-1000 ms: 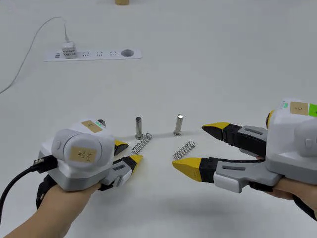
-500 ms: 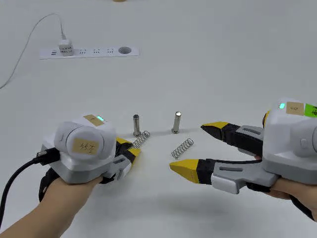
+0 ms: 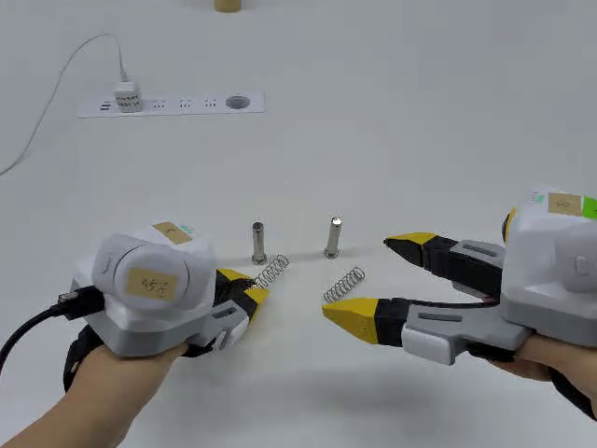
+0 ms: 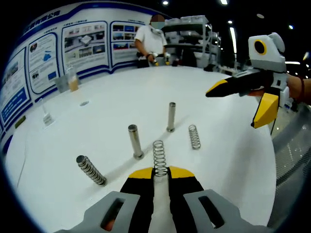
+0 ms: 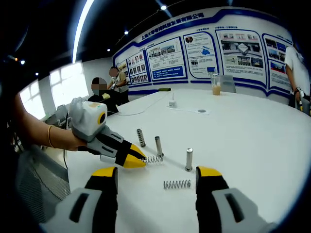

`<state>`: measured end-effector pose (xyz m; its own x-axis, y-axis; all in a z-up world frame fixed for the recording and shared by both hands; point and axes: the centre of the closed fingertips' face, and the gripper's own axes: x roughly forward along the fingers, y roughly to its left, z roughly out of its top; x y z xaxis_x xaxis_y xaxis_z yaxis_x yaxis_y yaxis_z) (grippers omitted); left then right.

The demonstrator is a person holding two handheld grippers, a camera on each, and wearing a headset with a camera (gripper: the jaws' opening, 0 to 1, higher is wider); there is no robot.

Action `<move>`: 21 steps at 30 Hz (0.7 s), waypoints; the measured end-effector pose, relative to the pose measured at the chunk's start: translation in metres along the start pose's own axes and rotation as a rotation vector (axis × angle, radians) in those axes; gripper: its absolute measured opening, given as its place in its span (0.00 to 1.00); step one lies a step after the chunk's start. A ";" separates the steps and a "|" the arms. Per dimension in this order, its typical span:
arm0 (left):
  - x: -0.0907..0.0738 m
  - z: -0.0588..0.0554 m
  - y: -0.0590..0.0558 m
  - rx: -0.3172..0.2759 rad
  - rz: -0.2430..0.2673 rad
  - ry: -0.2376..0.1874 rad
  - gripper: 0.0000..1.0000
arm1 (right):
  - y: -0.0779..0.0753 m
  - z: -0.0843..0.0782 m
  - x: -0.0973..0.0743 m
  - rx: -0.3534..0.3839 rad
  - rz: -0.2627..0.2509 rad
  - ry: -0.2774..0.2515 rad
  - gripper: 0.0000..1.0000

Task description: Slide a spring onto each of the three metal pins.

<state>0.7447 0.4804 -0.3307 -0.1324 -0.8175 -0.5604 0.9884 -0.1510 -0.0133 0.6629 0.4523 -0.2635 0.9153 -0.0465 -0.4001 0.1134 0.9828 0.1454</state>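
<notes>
Springs lie in three places. The held spring (image 4: 159,156) juts forward from the left gripper (image 4: 160,173), whose yellow tips are clamped on its near end. Its free end reaches just beside the base of the near pin (image 4: 134,141). The loose spring (image 4: 194,136) lies flat on the table (image 3: 392,140), close to the far pin (image 4: 171,116) and clear of both grippers. A third spring (image 4: 93,172) is coiled around the third pin (image 4: 80,159), which sits off to the left of the other two in the left gripper view. In the right gripper view that pin stands upright beyond the left gripper's tips. The near and far pins are bare, and in the head view they stand upright side by side.

The right gripper (image 3: 378,278) hangs released, its jaws spread wide and its tips aimed toward the loose spring without touching it. In its own view that spring lies on the table between the two yellow tips. A hand holds each gripper.

Farther back on the table lies a power strip (image 3: 173,103) with a white plug (image 3: 128,93) in it and a cable trailing off to the left. A cup (image 5: 216,86) of orange drink stands beyond it. Wall posters and a few people show in the background of both gripper views.
</notes>
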 end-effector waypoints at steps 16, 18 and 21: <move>-0.034 0.027 -0.008 0.009 0.016 -0.115 0.10 | 0.009 0.030 0.004 0.091 0.032 -0.046 0.61; -0.039 0.030 -0.011 0.014 0.017 -0.133 0.10 | 0.012 0.033 0.006 0.104 0.043 -0.049 0.60; -0.045 0.032 -0.015 0.016 0.015 -0.154 0.10 | 0.015 0.037 0.008 0.115 0.057 -0.052 0.57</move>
<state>0.7335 0.5011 -0.2787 -0.1284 -0.8952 -0.4267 0.9892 -0.1460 0.0085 0.6867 0.4604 -0.2309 0.9399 -0.0036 -0.3415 0.1020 0.9573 0.2705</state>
